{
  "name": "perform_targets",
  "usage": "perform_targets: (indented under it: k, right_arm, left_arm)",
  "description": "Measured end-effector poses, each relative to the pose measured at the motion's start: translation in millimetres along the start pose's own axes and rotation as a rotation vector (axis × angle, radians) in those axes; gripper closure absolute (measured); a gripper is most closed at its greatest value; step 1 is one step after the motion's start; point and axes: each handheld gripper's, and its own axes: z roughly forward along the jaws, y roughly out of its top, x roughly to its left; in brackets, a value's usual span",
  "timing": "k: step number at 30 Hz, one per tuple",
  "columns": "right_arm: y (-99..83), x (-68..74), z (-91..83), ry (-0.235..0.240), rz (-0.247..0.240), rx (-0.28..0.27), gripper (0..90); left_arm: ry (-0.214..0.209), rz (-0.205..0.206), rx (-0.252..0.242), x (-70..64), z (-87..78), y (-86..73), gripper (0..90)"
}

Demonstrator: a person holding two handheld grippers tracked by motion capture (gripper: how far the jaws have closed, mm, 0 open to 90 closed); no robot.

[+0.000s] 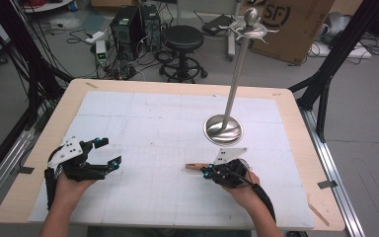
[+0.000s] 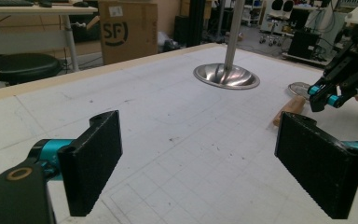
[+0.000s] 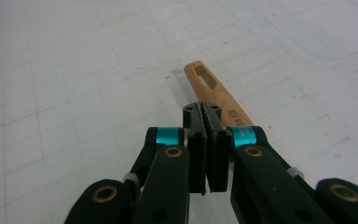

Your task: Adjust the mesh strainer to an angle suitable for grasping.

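A wooden handle [image 1: 193, 167] with a slot near its end lies flat on the white gridded mat [image 1: 153, 128]. In the right gripper view the handle [image 3: 214, 88] runs out from under my right gripper [image 3: 208, 112], whose jaws are pressed together with no gap. That right gripper [image 1: 207, 171] sits low over the handle's near part. From the left gripper view I see the handle [image 2: 289, 109] and a small round metal piece [image 2: 300, 87] just behind it, with the right gripper [image 2: 324, 95] above. My left gripper [image 1: 108, 151] rests at the mat's left, wide open and holding nothing [image 2: 207, 163].
A metal stand with a round dish base [image 1: 223, 131] and a tall pole [image 1: 237, 74] topped by hooks rises just beyond the right gripper. Its base [image 2: 226, 77] also faces the left gripper. The table edge [image 1: 177, 85], a stool [image 1: 182, 39] and a cardboard box [image 1: 286, 24] lie beyond.
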Motion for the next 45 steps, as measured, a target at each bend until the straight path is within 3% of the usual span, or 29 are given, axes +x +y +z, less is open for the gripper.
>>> perform_targets:
  k: [14, 24, 30, 39, 45]
  right_arm:
    - [6.7, 0.5, 22.9, -0.042, 0.032, 0.092, 89.1]
    - [8.5, -15.6, 24.8, -0.086, 0.111, 0.103, 89.1]
    - [12.7, -18.0, 25.2, -0.114, 0.119, 0.124, 89.1]
    - [16.0, -17.2, 18.6, -0.108, 0.108, 0.096, 88.3]
    - [13.6, -13.6, -2.4, -0.098, 0.113, 0.024, 81.9]
  left_arm:
    - [-0.005, -0.007, 0.003, -0.1, -0.5, 0.0, 15.4]
    - [-0.002, -0.011, 0.005, 0.8, -1.4, -0.4, 15.4]
    - [-0.007, -0.009, 0.008, 0.8, -0.9, -0.6, 15.4]
    - [-0.007, -0.009, 0.008, 1.0, -1.4, -0.5, 15.4]
    - [-0.006, -0.011, 0.006, 1.0, -1.7, -0.6, 15.4]
